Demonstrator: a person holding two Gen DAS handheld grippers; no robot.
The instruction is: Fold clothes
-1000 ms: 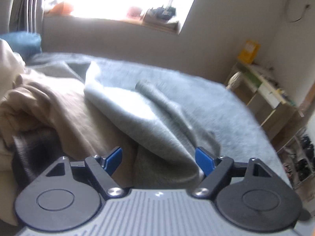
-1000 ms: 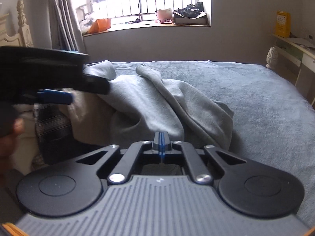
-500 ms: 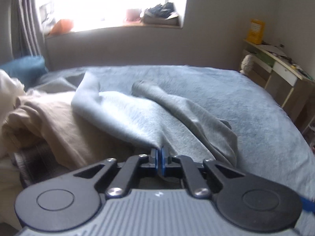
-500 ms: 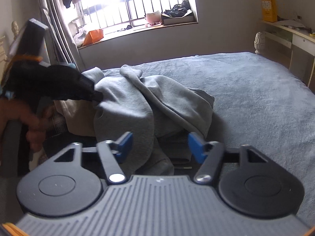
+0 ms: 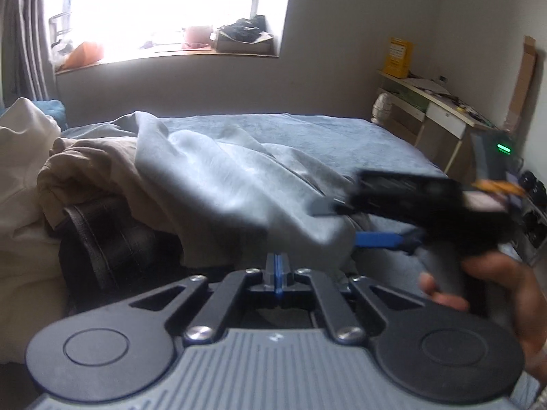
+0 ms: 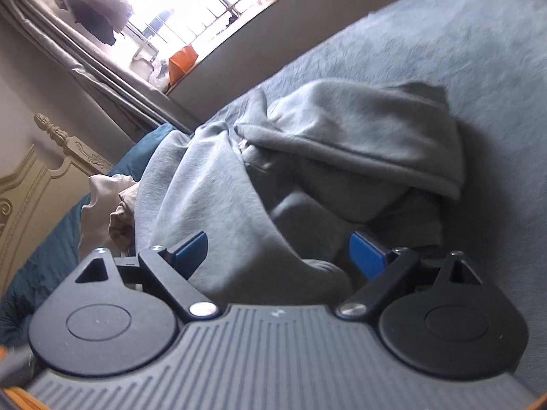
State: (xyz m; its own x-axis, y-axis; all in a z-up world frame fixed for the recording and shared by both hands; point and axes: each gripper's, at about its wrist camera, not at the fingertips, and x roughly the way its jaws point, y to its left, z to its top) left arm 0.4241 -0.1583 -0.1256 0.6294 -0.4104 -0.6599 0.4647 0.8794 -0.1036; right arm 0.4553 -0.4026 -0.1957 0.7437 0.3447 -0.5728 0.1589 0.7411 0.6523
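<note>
A crumpled grey sweatshirt lies on the bed, partly over a heap of other clothes. My left gripper is shut on the sweatshirt's near edge, and the cloth rises tautly from its fingertips. My right gripper comes in from the right, held by a hand, with a fold of the sweatshirt between its spread fingers. In the right wrist view, which is strongly rolled, the sweatshirt fills the middle. The right gripper has its jaws opening, with grey cloth between the blue pads, which do not press on it.
A beige garment, a white one and a dark checked one are piled at the left. The blue-grey bedspread stretches right. A desk stands by the right wall, a headboard at the left.
My left gripper went from open to shut on the grey sweatshirt and pulled it up. My right gripper went from shut to open, rolled over and moved in around the cloth.
</note>
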